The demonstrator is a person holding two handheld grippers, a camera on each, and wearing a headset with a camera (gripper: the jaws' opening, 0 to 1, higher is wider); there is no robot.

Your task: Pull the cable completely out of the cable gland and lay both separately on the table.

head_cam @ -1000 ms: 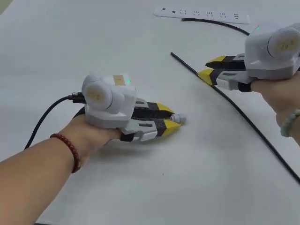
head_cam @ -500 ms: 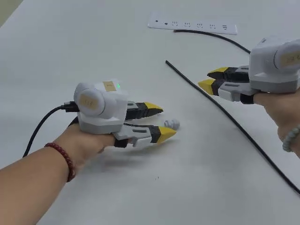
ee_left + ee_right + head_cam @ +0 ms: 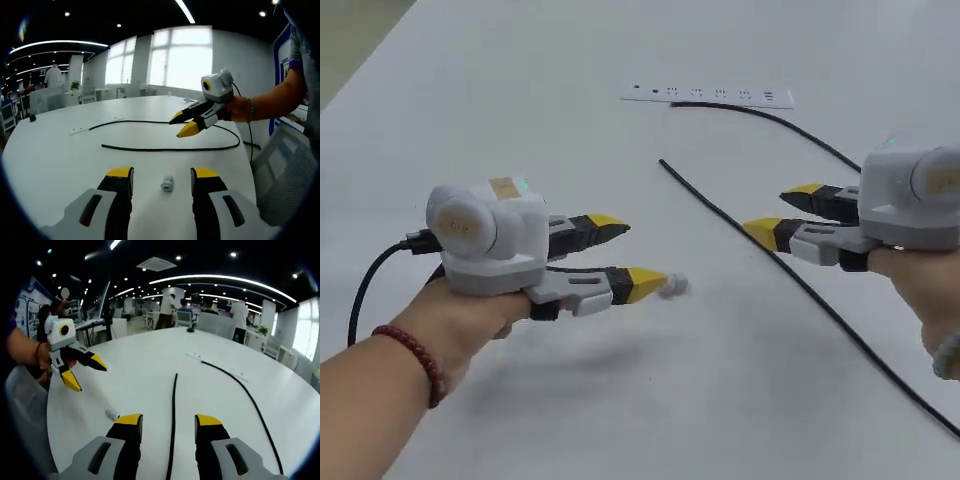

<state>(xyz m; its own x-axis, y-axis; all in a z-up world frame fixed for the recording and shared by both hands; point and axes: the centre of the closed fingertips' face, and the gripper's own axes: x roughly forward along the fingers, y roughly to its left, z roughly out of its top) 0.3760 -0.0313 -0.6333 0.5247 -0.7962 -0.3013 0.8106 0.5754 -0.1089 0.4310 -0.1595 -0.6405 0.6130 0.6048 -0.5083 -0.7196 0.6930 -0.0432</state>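
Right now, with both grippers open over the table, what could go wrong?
The cable gland is small and round, lying just past the left gripper; a careless withdrawal might knock it rolling. The right gripper hangs over the cable; lowering it could drag the cable toward the gland.

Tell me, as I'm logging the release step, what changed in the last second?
The left gripper opened, letting go of the cable gland, and lifted off the table. The gland now lies free on the table beside its lower jaw tip. The right gripper stayed open above the cable. The cable and the power strip lie as before; the overall shift in the picture is camera movement.
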